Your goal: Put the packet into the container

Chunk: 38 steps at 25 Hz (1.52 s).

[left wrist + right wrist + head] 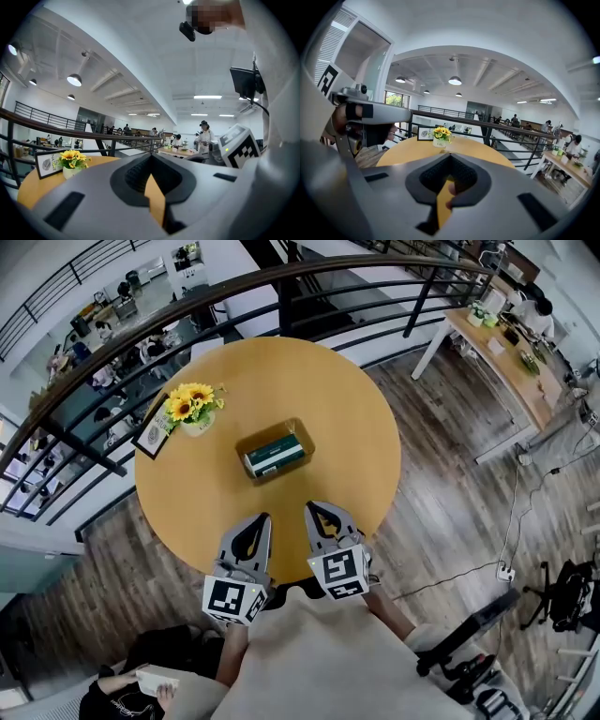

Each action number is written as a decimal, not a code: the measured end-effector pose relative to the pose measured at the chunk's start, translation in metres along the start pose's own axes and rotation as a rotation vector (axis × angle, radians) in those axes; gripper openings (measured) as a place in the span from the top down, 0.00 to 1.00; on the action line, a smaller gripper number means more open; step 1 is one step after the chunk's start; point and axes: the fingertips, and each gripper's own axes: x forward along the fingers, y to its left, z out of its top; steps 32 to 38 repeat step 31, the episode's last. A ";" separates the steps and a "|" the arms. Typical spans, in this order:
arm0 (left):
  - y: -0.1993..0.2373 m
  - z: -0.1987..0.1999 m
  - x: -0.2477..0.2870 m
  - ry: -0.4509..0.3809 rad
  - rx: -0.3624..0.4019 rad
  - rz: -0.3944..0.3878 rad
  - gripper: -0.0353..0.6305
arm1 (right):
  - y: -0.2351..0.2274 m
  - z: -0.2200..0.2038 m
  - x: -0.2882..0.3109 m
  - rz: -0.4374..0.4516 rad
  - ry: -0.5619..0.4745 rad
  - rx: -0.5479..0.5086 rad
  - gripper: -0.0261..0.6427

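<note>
Packet is lying inside container on bench; left tool and right tool are hovering clenched, empty. Task is looking done.

The packet lies in the container, mid-table. Behind it to the left stands the flower pot, with the framed card just left. My left gripper and right gripper sit side by side at the near edge.

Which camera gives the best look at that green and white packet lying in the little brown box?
The head view: it looks straight down on the green and white packet inside the open brown box. Neither gripper view shows it; they catch only the yellow sunflowers beyond.
</note>
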 end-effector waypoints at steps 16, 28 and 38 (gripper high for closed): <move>-0.001 0.000 0.005 0.006 0.003 -0.011 0.94 | 0.002 0.003 0.000 -0.005 -0.011 -0.020 0.96; 0.002 0.000 0.007 0.013 0.001 -0.014 0.94 | 0.001 0.006 0.004 -0.007 -0.009 -0.025 0.96; 0.005 0.000 0.008 0.011 0.001 -0.018 0.94 | 0.001 0.007 0.007 -0.007 -0.006 -0.024 0.96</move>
